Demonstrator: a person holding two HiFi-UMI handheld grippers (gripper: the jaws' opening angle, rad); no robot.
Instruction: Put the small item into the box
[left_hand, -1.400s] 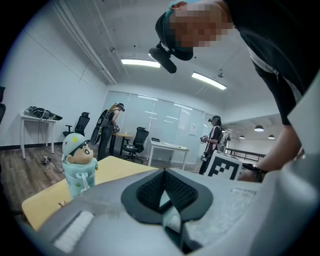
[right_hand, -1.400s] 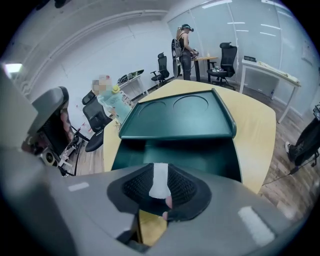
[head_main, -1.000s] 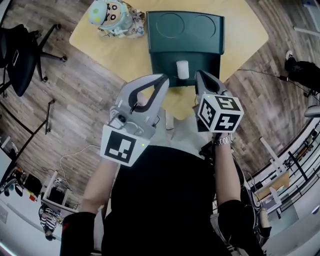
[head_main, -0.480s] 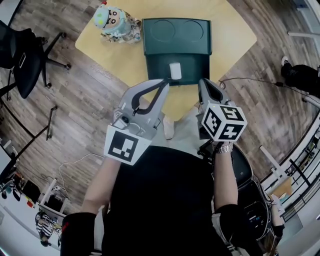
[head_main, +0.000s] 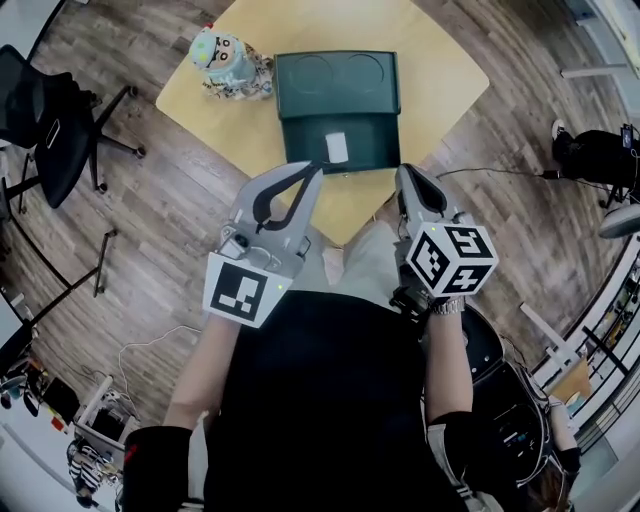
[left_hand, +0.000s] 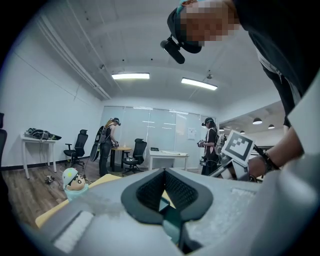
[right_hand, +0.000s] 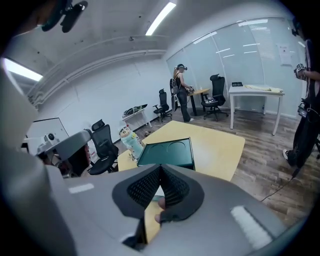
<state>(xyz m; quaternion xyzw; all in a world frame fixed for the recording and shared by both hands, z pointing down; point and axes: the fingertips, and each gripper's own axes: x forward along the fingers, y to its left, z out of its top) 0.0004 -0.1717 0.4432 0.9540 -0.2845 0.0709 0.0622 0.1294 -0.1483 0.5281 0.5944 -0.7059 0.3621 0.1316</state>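
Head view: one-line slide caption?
Left gripper and right gripper shut; small white item lies in dark green box on yellow table, cartoon figure beside.

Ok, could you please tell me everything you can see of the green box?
The box is dark green, rectangular and smooth, like plastic. Its far half shows two round hollows; its darker near half holds a small white item. It sits flat on the yellow table, beside a toy figure.

Office: swivel chairs (right_hand: 103, 143), desks (right_hand: 256, 90), glass partition (right_hand: 237, 52)
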